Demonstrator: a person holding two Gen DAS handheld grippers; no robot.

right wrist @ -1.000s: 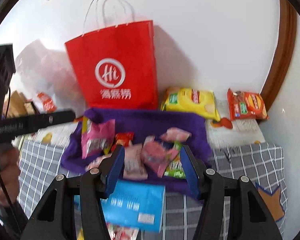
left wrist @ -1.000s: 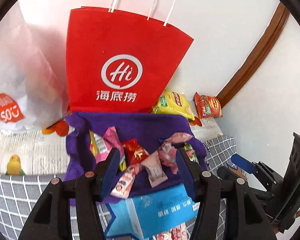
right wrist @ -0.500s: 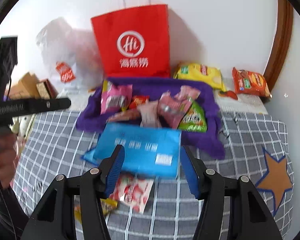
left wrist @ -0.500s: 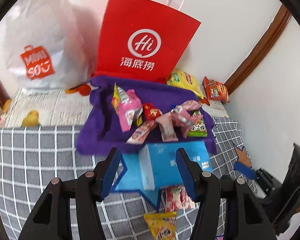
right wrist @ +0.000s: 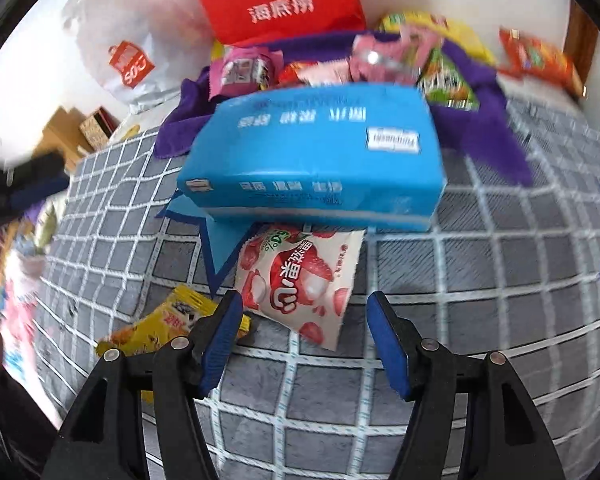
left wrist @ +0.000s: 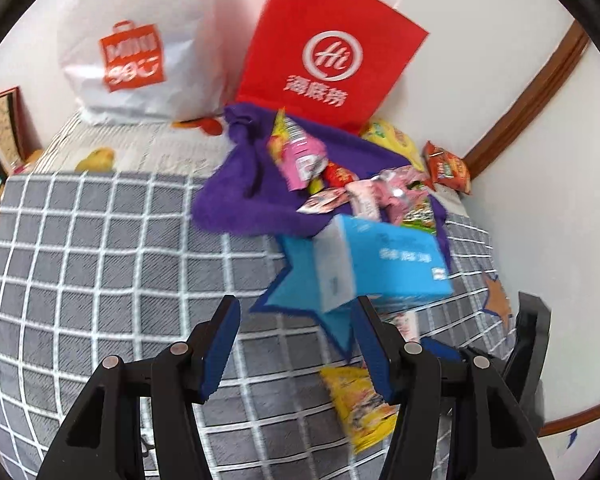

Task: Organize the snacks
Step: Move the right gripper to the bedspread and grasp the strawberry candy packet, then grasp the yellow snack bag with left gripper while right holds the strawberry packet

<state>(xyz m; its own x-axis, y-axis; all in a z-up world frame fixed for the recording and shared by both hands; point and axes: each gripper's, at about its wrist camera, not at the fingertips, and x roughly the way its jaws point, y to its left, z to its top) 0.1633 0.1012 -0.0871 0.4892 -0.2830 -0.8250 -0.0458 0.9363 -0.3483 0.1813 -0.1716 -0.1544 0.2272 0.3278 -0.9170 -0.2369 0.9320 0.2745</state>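
A blue tissue pack (right wrist: 316, 156) lies on the grey checked cloth (right wrist: 460, 300), partly over a white and red lychee sweet bag (right wrist: 300, 276). A yellow snack packet (right wrist: 160, 324) lies left of that bag. Behind them a purple cloth (left wrist: 252, 192) holds several small snack packets (left wrist: 300, 156). My right gripper (right wrist: 304, 320) hangs just above the lychee bag's near end, its jaws opening, nothing pressed between them. My left gripper (left wrist: 296, 336) is open over bare cloth, left of the tissue pack (left wrist: 380, 264) and the yellow packet (left wrist: 360, 404).
A red paper bag (left wrist: 332, 56) and a white plastic bag (left wrist: 136, 48) stand against the wall behind the purple cloth. Yellow and orange chip bags (left wrist: 448, 168) lie at the back right. Boxes (right wrist: 88, 128) sit off the cloth's left side.
Both grippers have pulled back from the purple cloth and sunk toward the checked cloth. The right one now hovers over the lychee bag with wider jaws; the left has swung left.
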